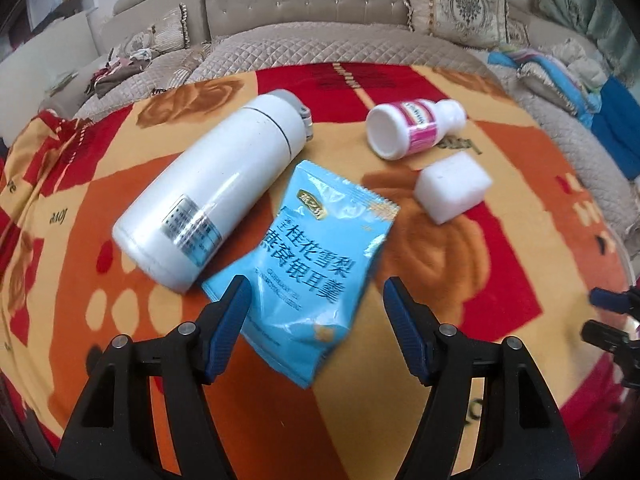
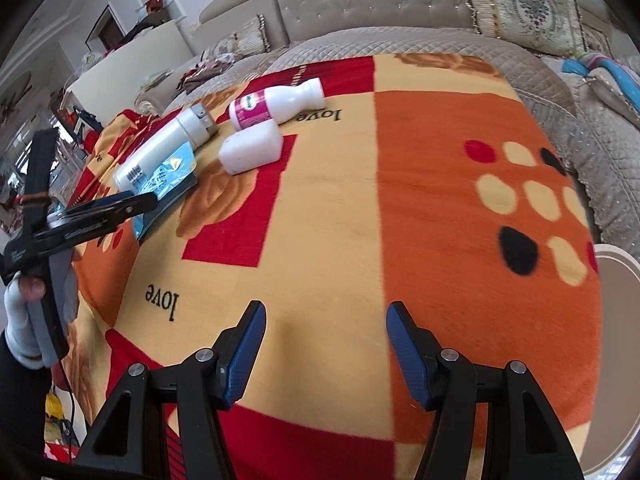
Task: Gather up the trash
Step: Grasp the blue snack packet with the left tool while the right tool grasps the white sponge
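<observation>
A blue snack packet (image 1: 308,256) lies on the patterned blanket (image 1: 460,280), its near end between my open left gripper's (image 1: 318,300) blue pads, which do not touch it. A white thermos (image 1: 212,184) lies on its side left of the packet. A small white bottle with a pink label (image 1: 412,124) and a white block (image 1: 452,184) lie beyond to the right. In the right wrist view the packet (image 2: 168,180), thermos (image 2: 160,148), bottle (image 2: 276,104) and block (image 2: 252,148) sit far left. My right gripper (image 2: 324,340) is open and empty above bare blanket.
The blanket (image 2: 440,200) covers a rounded table, with a quilted sofa (image 1: 320,44) and cushions behind. A round white rim (image 2: 616,268) shows at the right edge. My left gripper body (image 2: 80,220) and the hand holding it appear at the left.
</observation>
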{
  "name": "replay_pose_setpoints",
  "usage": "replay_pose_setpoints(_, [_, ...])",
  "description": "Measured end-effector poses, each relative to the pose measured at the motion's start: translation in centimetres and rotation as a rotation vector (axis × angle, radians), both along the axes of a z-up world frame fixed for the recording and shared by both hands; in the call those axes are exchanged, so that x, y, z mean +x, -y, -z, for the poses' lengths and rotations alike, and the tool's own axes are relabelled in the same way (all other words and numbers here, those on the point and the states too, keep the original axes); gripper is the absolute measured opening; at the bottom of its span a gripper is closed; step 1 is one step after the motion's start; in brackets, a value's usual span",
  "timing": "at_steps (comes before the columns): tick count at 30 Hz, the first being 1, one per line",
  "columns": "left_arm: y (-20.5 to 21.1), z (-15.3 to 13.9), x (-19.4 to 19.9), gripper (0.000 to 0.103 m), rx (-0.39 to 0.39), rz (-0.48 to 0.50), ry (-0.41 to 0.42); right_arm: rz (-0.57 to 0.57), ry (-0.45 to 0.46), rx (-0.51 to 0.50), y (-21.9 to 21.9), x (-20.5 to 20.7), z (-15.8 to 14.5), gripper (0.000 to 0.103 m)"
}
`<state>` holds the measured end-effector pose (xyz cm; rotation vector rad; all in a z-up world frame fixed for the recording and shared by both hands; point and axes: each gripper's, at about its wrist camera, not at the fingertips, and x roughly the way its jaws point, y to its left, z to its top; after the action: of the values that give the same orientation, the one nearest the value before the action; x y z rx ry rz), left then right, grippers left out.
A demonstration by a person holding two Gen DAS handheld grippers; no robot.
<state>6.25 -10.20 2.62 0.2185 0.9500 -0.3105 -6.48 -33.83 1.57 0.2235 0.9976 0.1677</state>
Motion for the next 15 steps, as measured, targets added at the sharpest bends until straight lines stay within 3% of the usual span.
replay_pose_setpoints(2, [0.0,0.3,0.6,0.068,0.038,-0.003,0.027,-0.005,-0.001,-0.002,-0.3,0.4,0.0,0.061])
replay_pose_setpoints(7, [0.2,0.3,2.0,0.074,0.017,-0.013,0.009,-0.018,-0.003,0.0,-0.8,1.2,-0.1,0.061])
replay_pose_setpoints(15, [0.7,0.5,2.9,0.075,0.017,-0.029,-0.009,-0.026,0.015,0.016,-1.8,3.7,-0.7,0.061])
